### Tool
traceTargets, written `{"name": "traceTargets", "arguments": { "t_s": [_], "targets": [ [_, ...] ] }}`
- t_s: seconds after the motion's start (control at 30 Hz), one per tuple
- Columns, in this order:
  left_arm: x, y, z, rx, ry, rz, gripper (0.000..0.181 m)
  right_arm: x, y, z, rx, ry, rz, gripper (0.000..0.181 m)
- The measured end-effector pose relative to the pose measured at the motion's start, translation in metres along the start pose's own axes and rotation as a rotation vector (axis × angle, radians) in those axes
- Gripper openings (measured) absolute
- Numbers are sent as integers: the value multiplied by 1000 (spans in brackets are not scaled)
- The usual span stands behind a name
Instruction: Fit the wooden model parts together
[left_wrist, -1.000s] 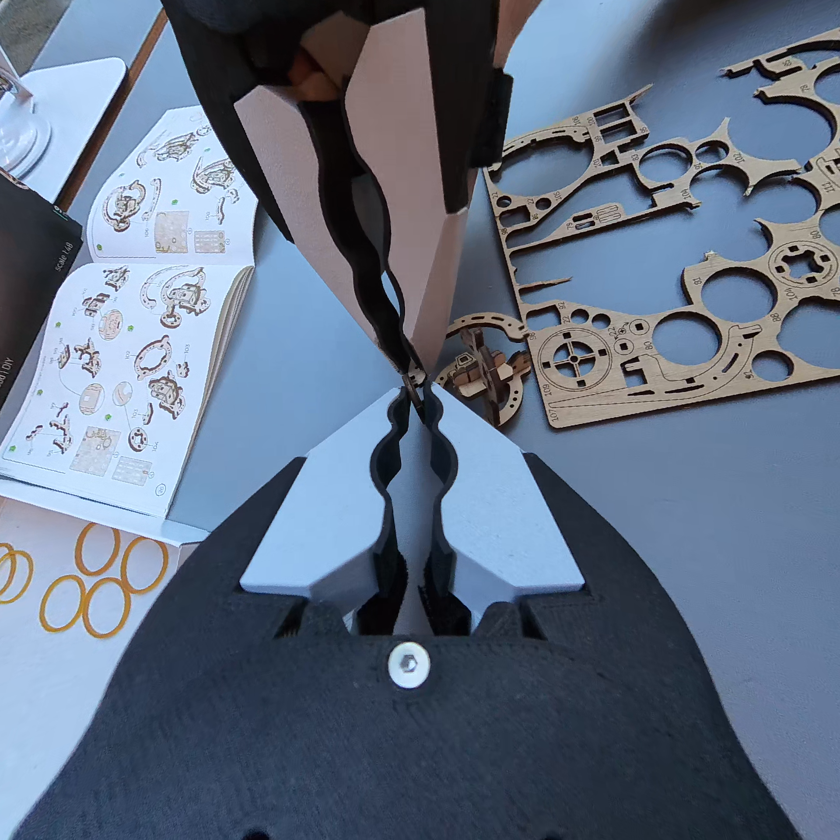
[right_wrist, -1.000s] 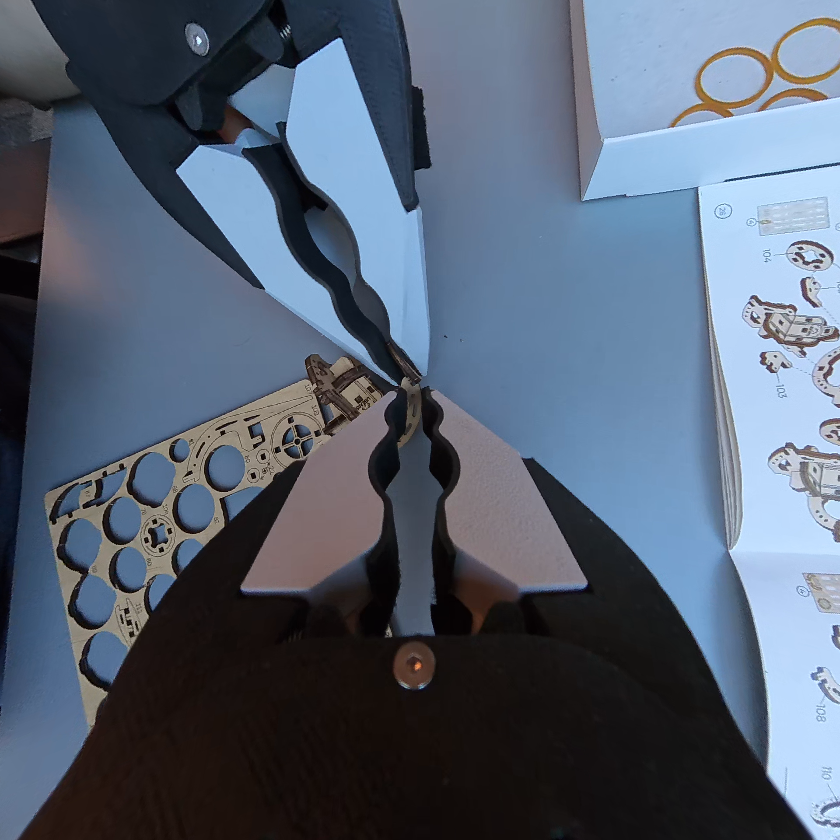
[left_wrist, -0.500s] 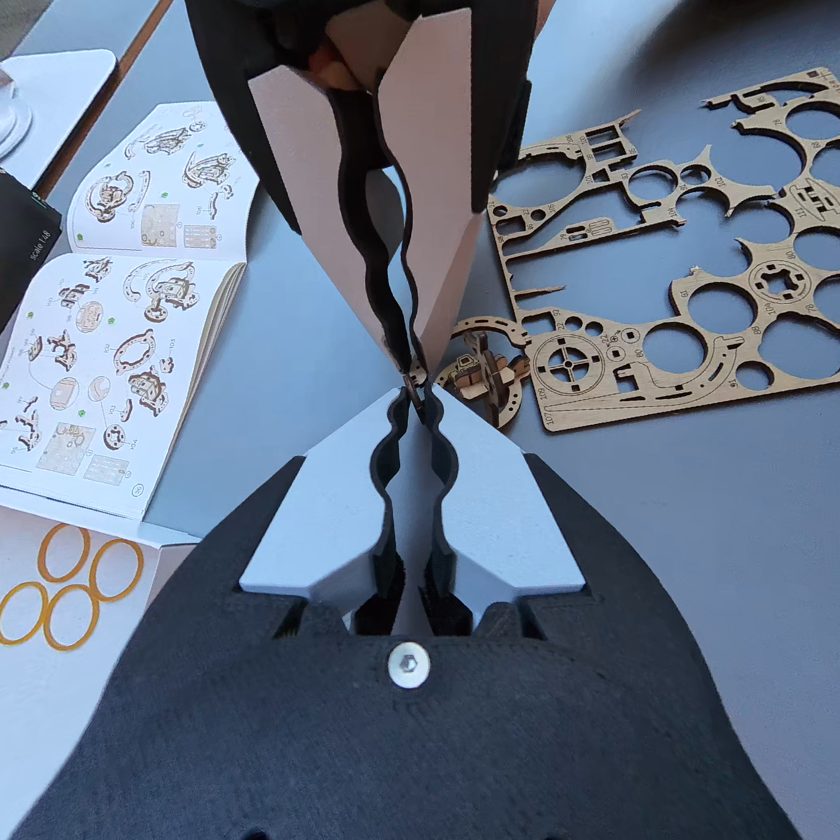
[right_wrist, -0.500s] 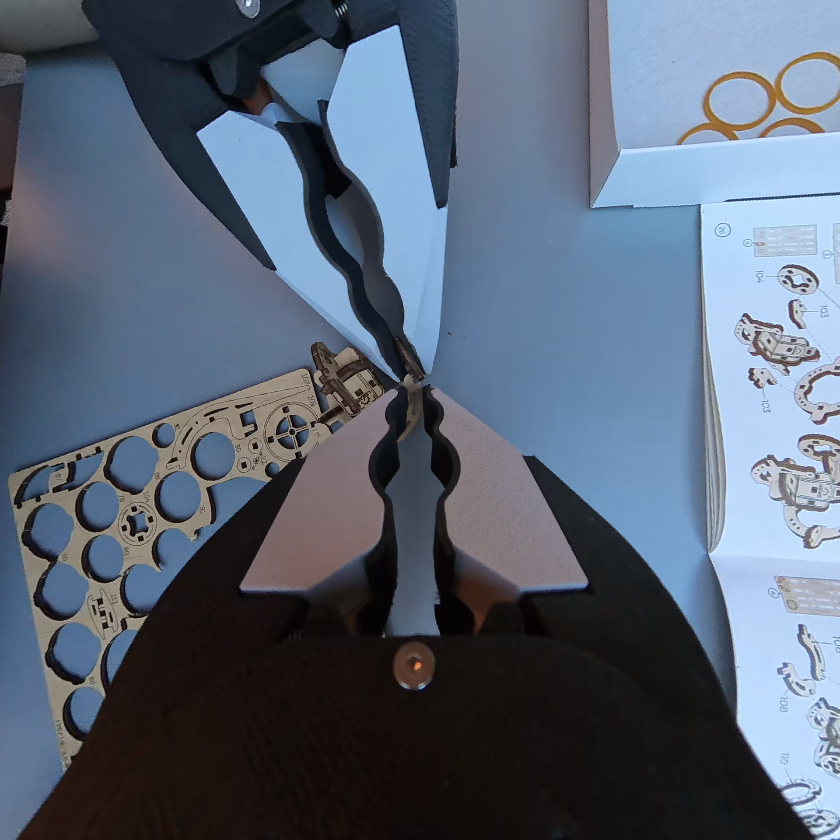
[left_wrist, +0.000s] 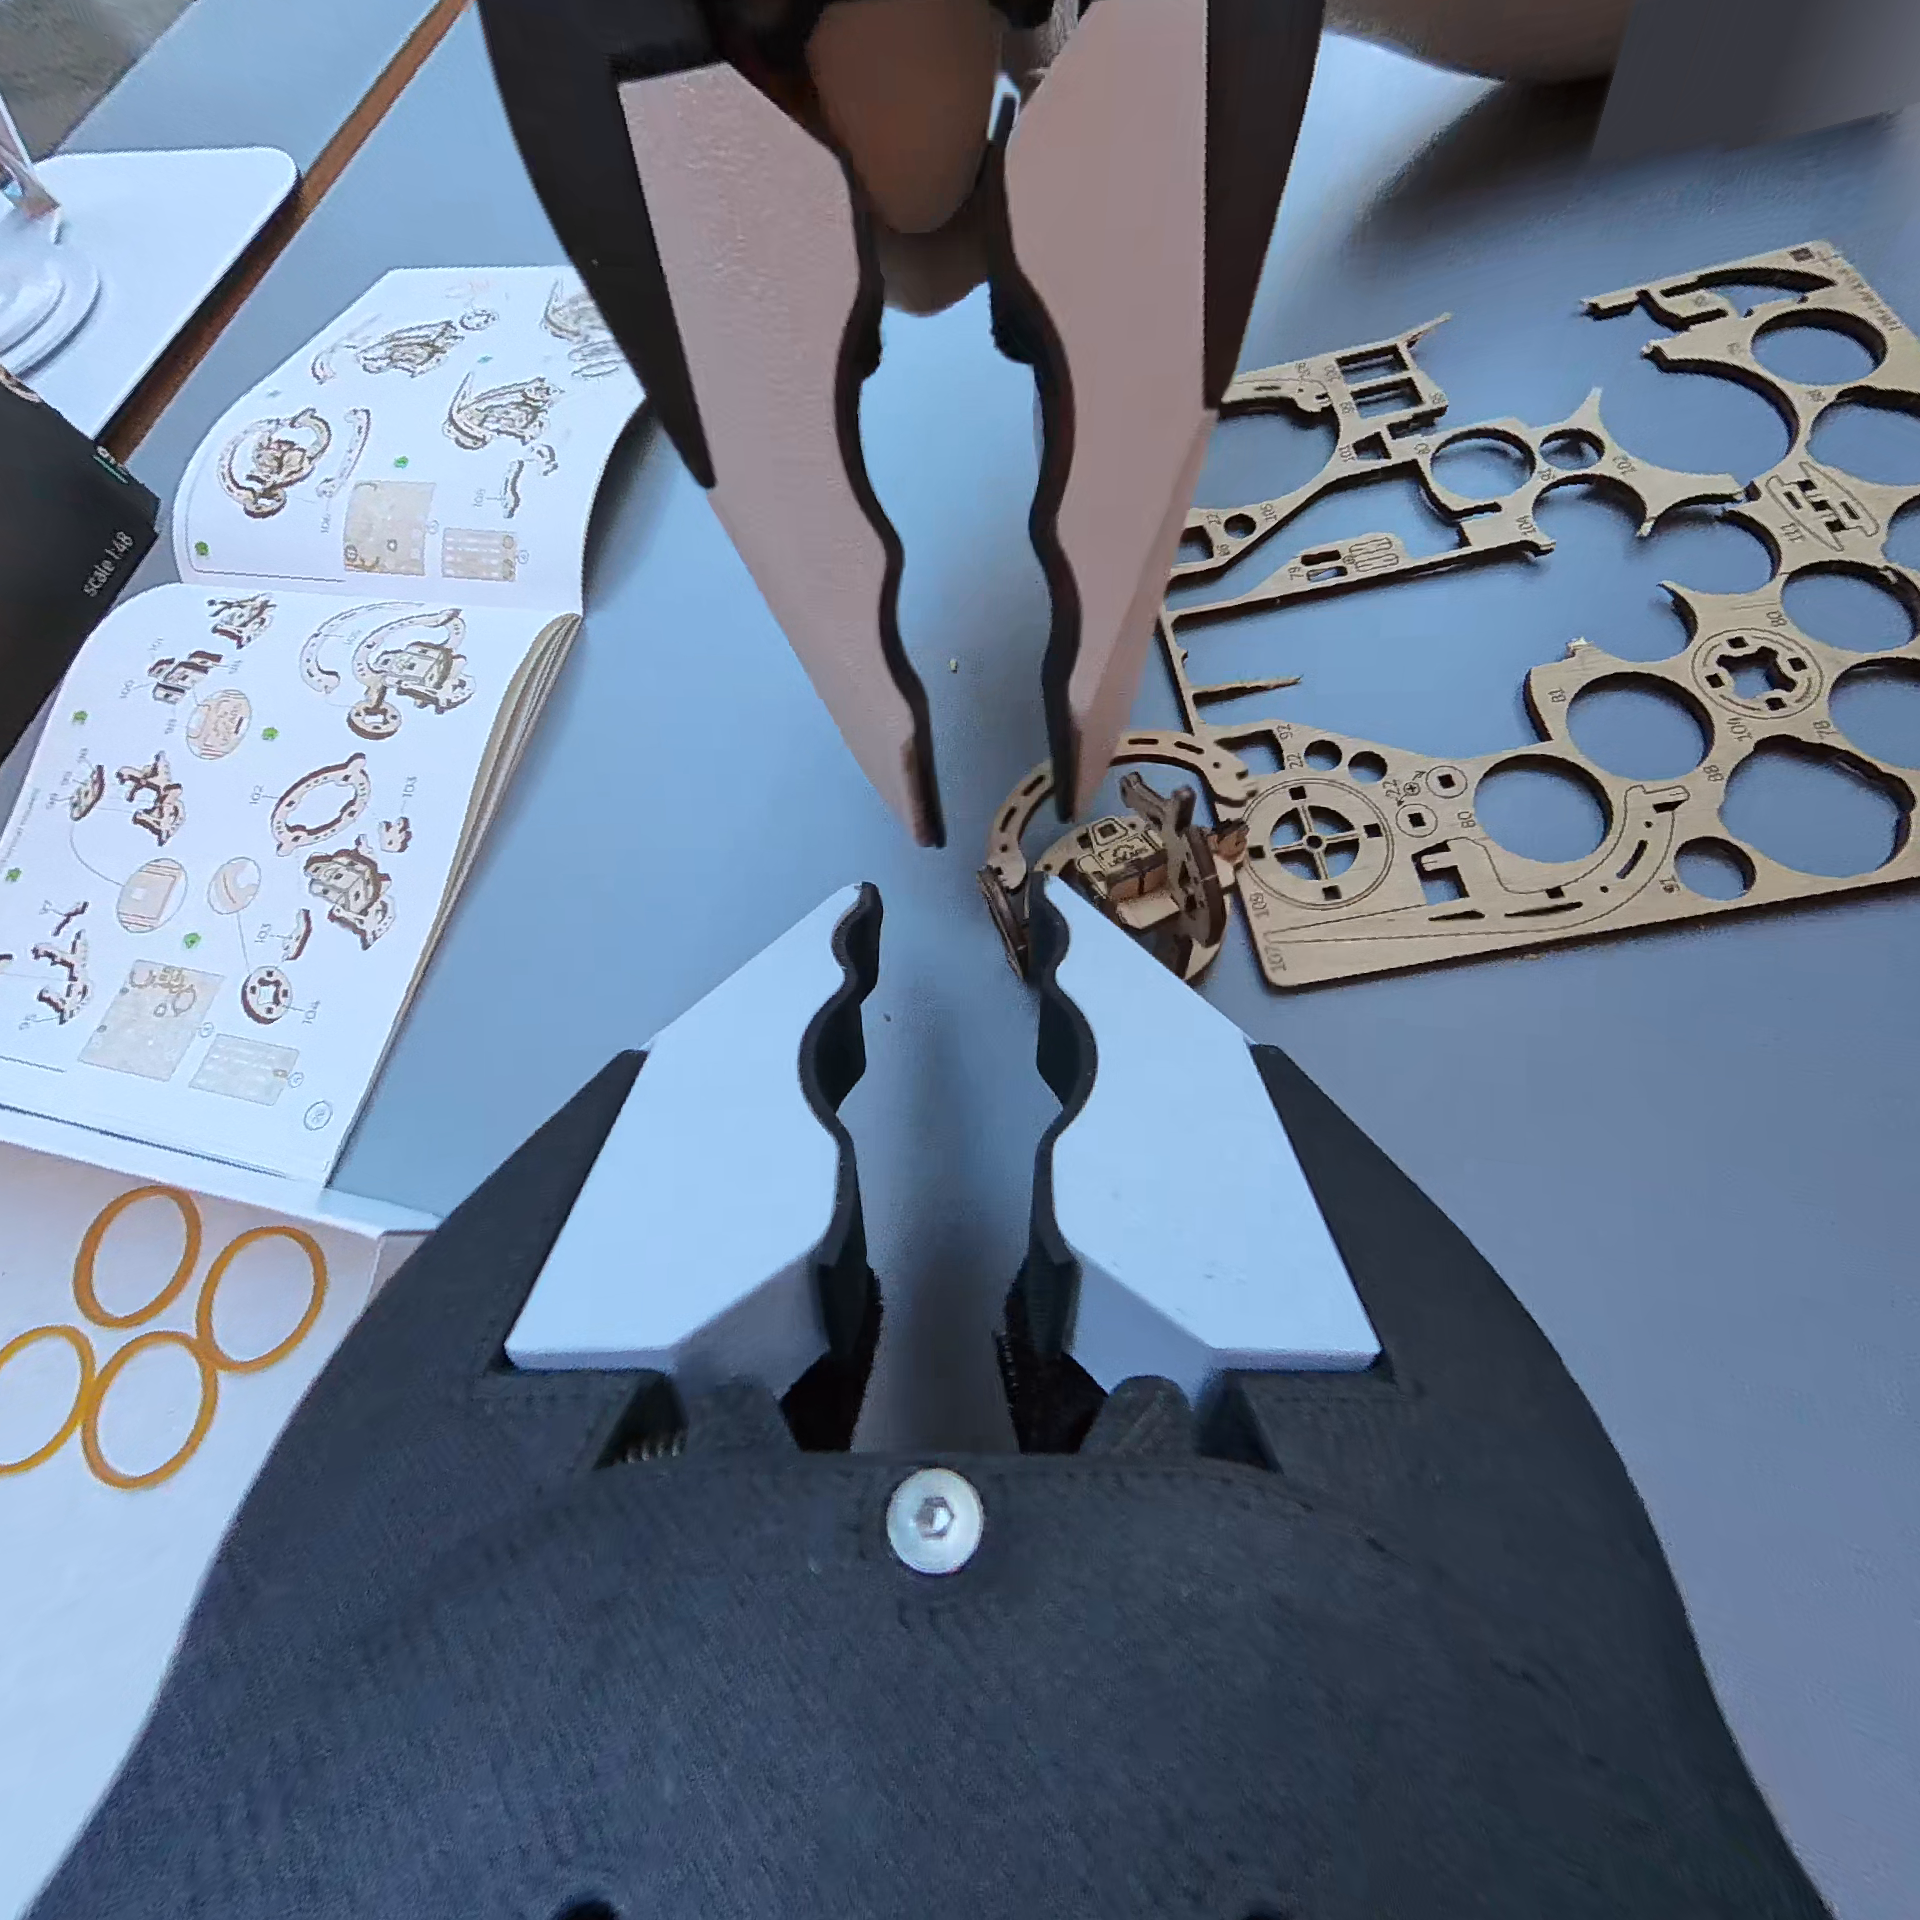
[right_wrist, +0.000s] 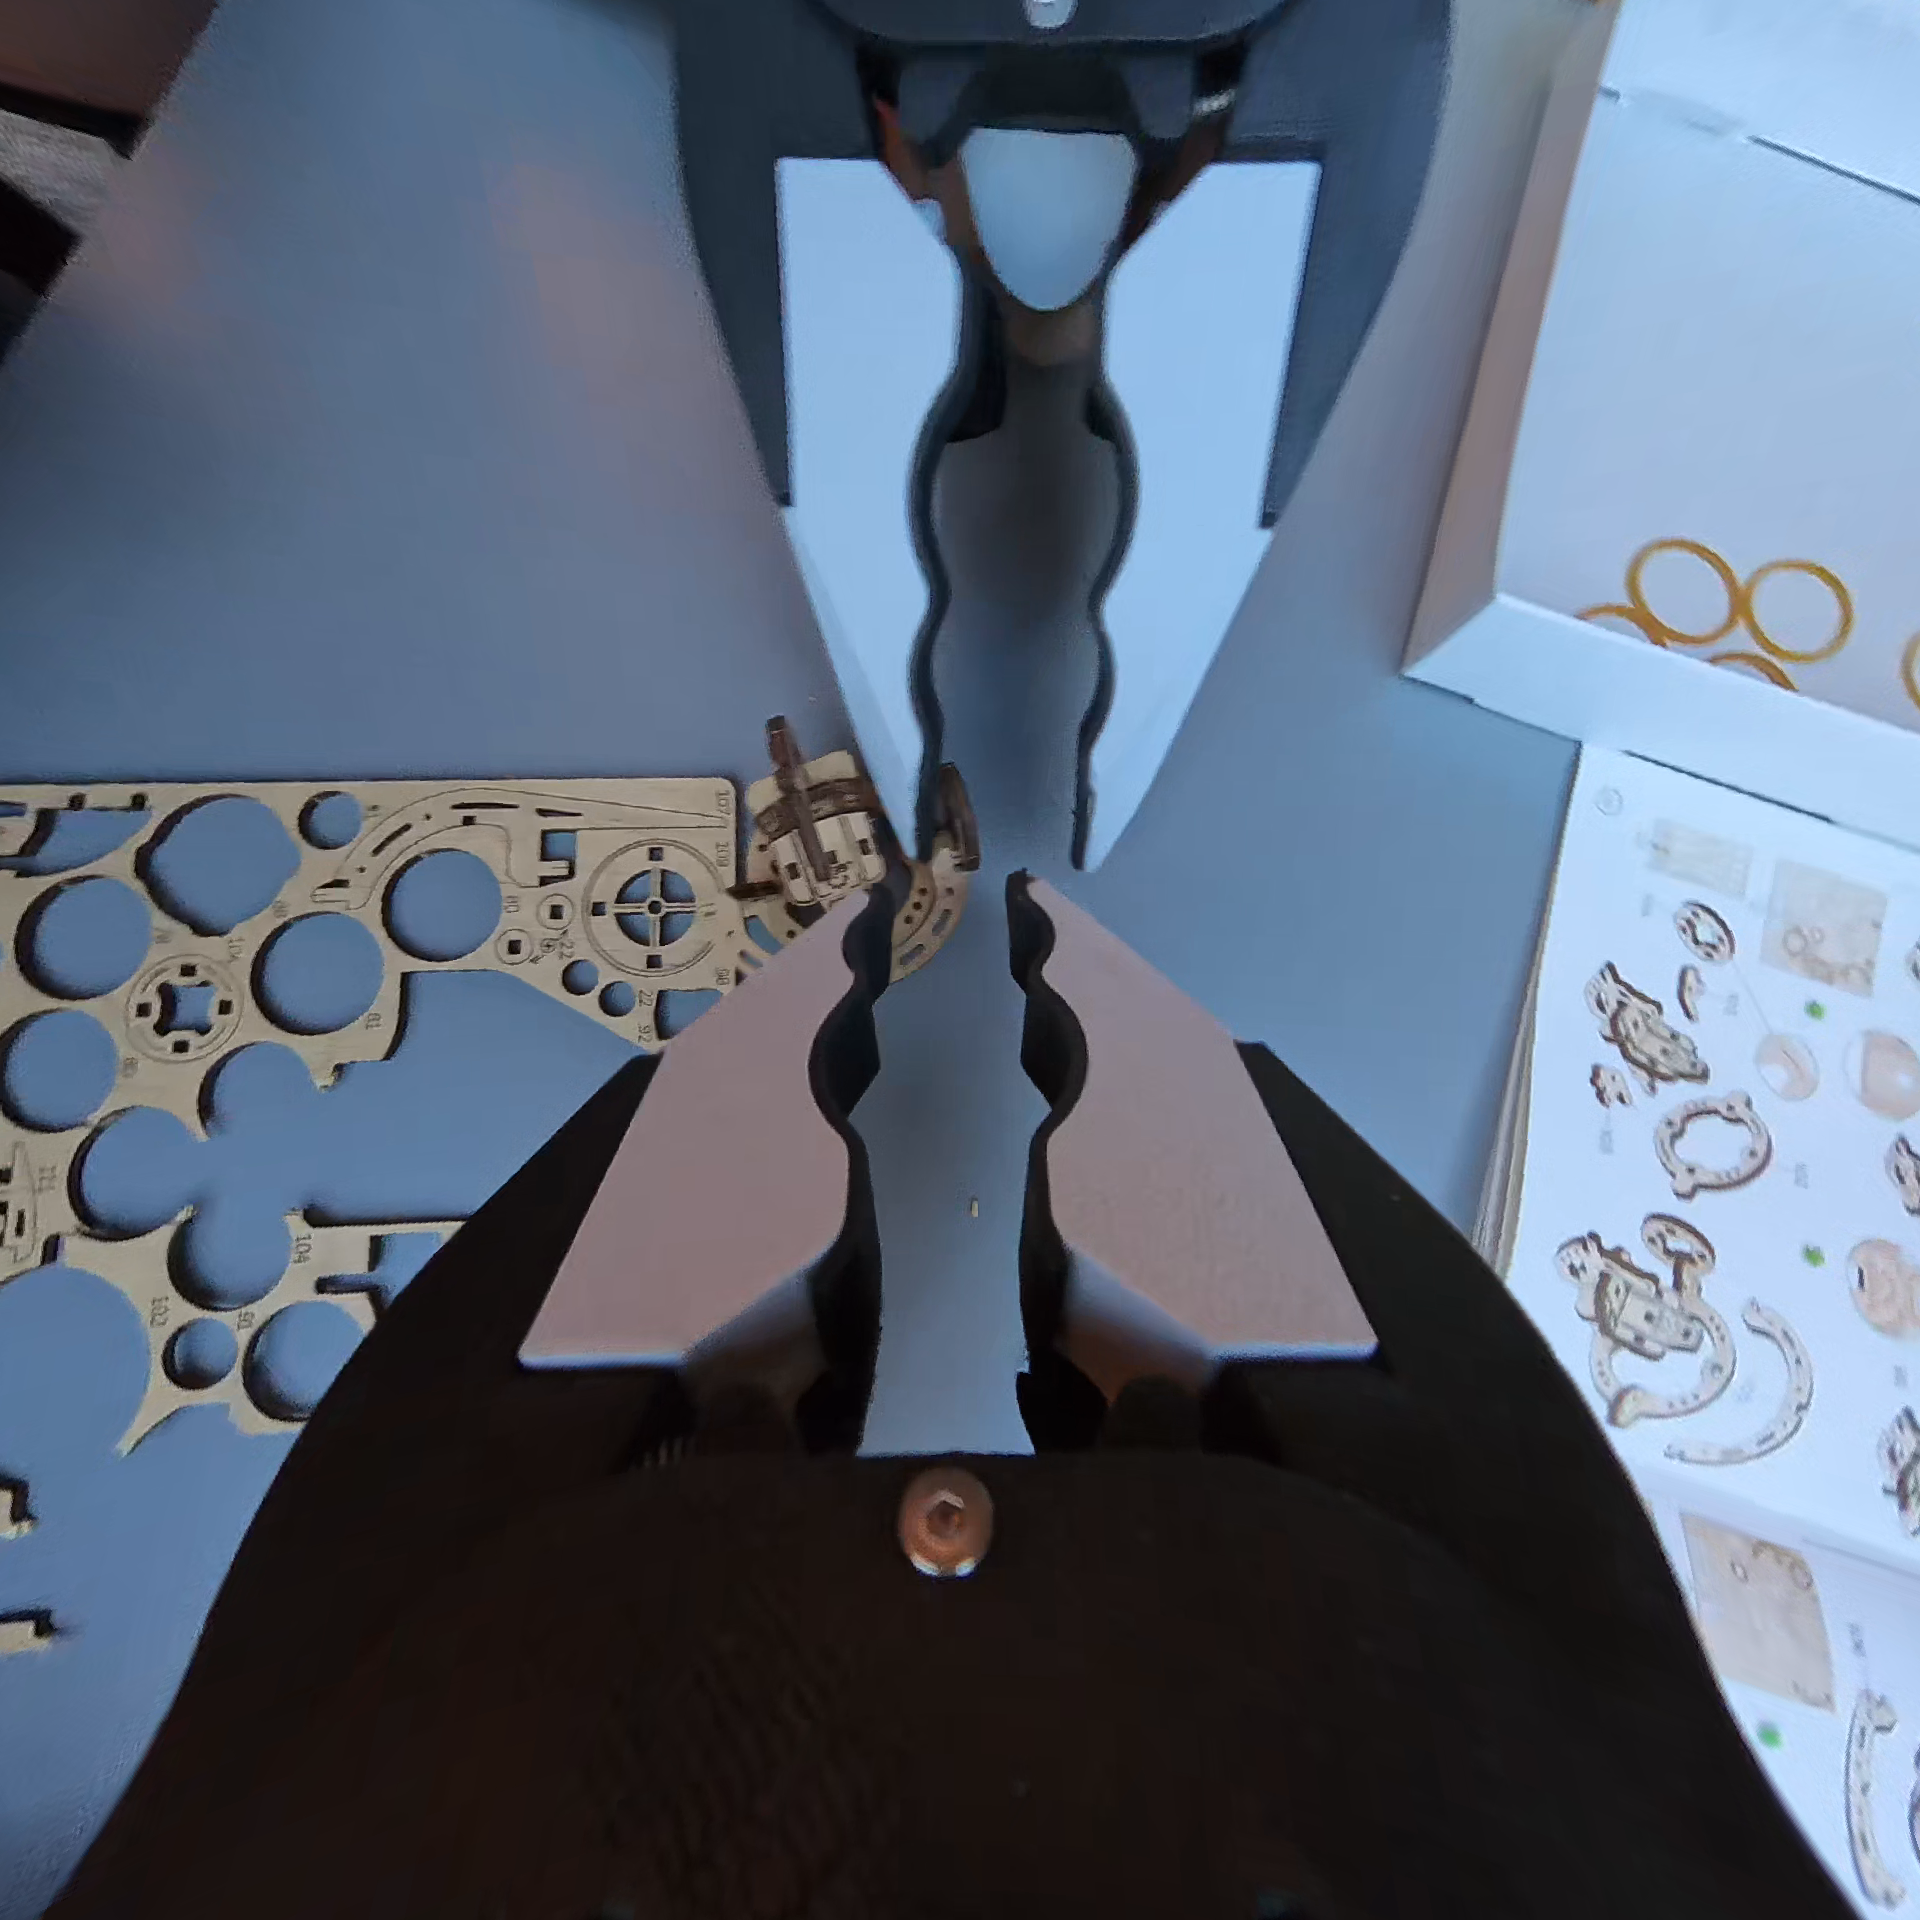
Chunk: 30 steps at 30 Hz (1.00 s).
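**Both claws parted over the small wooden piece**

Now the left claw (left_wrist: 954, 902) stands open, a small wooden disc (left_wrist: 1006, 928) resting against its right finger — released or merely leaning, hard to tell. Opposite it, the right claw (right_wrist: 948, 891) gapes empty. Just beyond, the half-built wooden model (left_wrist: 1127, 868) lies on the desk (left_wrist: 1558, 1195) beside the punched part sheet (left_wrist: 1621, 665), kept near for fitting.

A small round wooden piece (left_wrist: 1006, 914) stood on edge against the inner pad of one finger of a gripper whose jaws were parted. Just beyond it, toward two o'clock, a part-built wooden assembly (left_wrist: 1127, 868) with a curved slotted arc lay on the grey table, touching the corner of a flat, pale punched-out wooden sheet (left_wrist: 1621, 665) at three o'clock.
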<state>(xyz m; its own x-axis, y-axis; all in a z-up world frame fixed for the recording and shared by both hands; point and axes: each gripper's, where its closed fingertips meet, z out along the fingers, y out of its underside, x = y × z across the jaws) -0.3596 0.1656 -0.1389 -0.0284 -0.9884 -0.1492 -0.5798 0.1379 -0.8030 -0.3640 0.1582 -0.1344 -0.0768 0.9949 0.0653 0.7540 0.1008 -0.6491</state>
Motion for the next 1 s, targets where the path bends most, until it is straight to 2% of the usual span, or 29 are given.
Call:
{"name": "traceTargets", "arguments": {
  "t_s": [0.1,0.2,0.3,0.5,0.67,0.83,1.0],
  "targets": [
    [5,9,-6,-34,42,4,25,3,-2,0,3,-6,-50,22],
    [13,21,-10,-83,97,13,14,1,-9,0,51,-37,-82,24],
    [16,15,-8,-41,119,-7,7,3,-9,-1,61,-42,-128,24],
    [15,3,-6,33,173,-134,10,0,-5,4,4,-134,-150,24],
    [8,3,-4,35,113,-112,1,1,2,11,-15,-124,-143,21],
    [9,2,-5,43,113,-107,1,-1,2,15,-28,-135,-109,10],
    [9,1,-5,42,104,-96,2,0,2,15,-48,-116,-93,9]
  ]
}}
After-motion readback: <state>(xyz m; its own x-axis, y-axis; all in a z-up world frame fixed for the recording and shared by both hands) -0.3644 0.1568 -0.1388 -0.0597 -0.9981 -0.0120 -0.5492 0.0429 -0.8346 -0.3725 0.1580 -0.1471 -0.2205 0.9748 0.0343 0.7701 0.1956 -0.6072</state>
